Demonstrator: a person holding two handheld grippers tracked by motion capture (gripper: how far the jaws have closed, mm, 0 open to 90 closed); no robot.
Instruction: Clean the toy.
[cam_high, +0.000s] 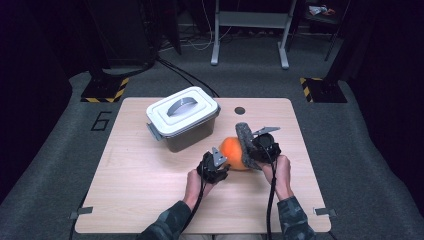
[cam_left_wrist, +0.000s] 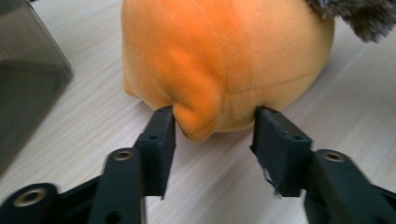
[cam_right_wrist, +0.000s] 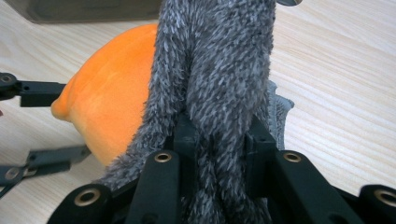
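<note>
Soft plush toy (cam_high: 233, 153) on the worktop (cam_high: 150, 180), beside the lidded box (cam_high: 183, 117).
Light and squashy: right hand-held gripper (cam_right_wrist: 217, 140) is clamped on its grey fur (cam_right_wrist: 219, 70); left hand-held gripper (cam_left_wrist: 215, 133) stands apart, straddling an orange nub, the better hold.

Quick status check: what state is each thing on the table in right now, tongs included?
Storage box: lid on, handle folded flat.
Plush toy: on the table, grey furry part held up.
Left tongs: open, jaws either side of the toy's orange nub.
Right tongs: shut on the grey fur.
</note>
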